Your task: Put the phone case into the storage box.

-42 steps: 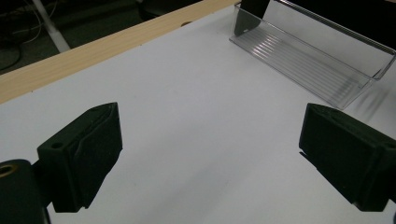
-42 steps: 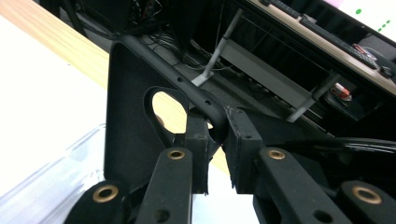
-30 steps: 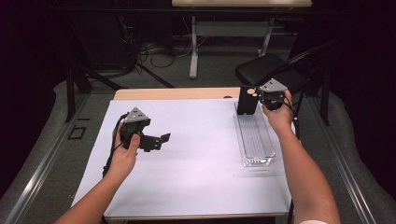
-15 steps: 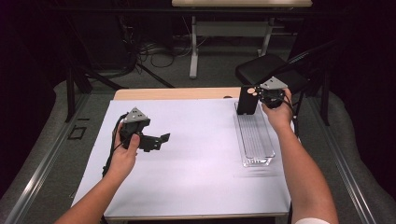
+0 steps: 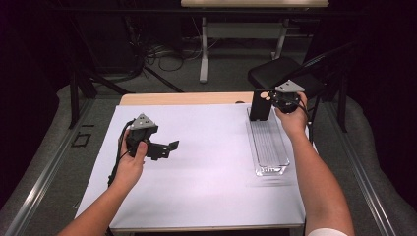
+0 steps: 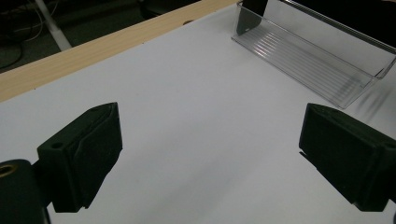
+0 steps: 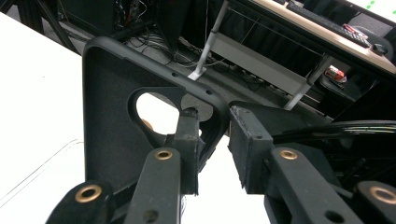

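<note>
At about nine o'clock on the table (image 5: 206, 196), our left hand-held gripper (image 5: 168, 150) hovers above the white surface with its jaws spread wide and nothing between them. It points across toward three o'clock, where the left gripper view looks along the clear plastic tray (image 5: 255, 142). We judge that it waits here because the work at the far end needs only one hand.

The tray lies lengthwise on the right side of the table, from about four o'clock up toward two o'clock. At its far end, near one o'clock, the black phone case (image 5: 259, 105) stands upright on its short edge, apparently propped against the tray's end wall so that it stays on end.

Our right hand-held gripper (image 7: 215, 140) reaches the case from the right. Its jaws have just been opening. In the right gripper view the rim of the case beside the camera cut-out sits between them, with slim gaps on both sides, so we read this as letting go, not pinching.
</note>
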